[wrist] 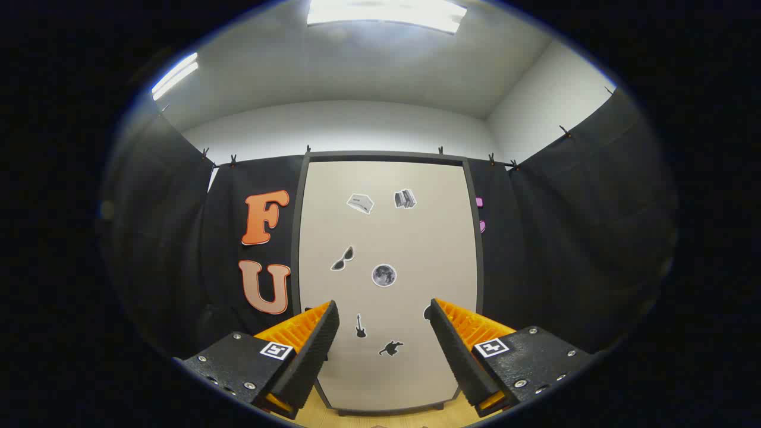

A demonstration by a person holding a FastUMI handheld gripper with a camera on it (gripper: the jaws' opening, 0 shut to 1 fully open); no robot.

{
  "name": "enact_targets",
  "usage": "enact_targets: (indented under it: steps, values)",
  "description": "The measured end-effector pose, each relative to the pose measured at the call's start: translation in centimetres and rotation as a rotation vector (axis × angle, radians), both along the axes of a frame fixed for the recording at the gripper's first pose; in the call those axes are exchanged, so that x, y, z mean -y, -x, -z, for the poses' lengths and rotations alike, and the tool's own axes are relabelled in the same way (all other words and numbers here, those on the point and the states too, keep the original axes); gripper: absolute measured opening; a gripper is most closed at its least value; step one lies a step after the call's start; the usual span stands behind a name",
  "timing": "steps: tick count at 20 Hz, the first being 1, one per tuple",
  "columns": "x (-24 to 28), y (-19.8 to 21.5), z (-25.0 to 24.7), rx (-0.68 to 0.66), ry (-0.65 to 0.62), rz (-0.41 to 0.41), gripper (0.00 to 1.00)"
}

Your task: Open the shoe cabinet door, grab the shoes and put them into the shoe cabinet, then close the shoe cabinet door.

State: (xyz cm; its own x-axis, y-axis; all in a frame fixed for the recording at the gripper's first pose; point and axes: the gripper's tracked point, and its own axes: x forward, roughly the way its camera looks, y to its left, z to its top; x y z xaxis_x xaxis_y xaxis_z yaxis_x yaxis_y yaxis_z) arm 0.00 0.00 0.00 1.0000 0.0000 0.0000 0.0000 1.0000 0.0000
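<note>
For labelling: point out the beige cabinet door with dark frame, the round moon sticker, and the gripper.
Beige cabinet door with dark frame [428, 238]: gripper view, bare panel.
Round moon sticker [384, 276]: gripper view, its centre.
Gripper [384, 318]: gripper view, midway between open fingertips.

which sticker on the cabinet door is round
The moon sticker, mid-door beyond the open gripper. The others are irregular shapes: sunglasses, guitar, books.

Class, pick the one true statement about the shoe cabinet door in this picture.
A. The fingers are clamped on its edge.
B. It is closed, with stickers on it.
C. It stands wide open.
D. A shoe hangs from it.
B: the shoe cabinet door sits flush in its dark frame, stickers on its face, beyond the open gripper, whose fingers hold nothing.
</note>
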Motion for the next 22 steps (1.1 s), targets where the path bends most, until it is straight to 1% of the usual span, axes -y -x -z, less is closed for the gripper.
enact_targets:
  steps: [5,8,15,19,22]
  values:
    - [-1.9,-0.3,0.0,0.030,0.011,-0.027,0.95]
    - [-3.2,-1.0,1.2,0.008,-0.005,-0.050,0.95]
    - [-4.8,-2.9,2.4,-0.019,-0.019,-0.064,0.95]
    - [-6.9,-4.5,4.7,-0.064,-0.021,-0.086,0.95]
    - [-8.6,-6.2,7.1,-0.126,-0.041,-0.098,0.95]
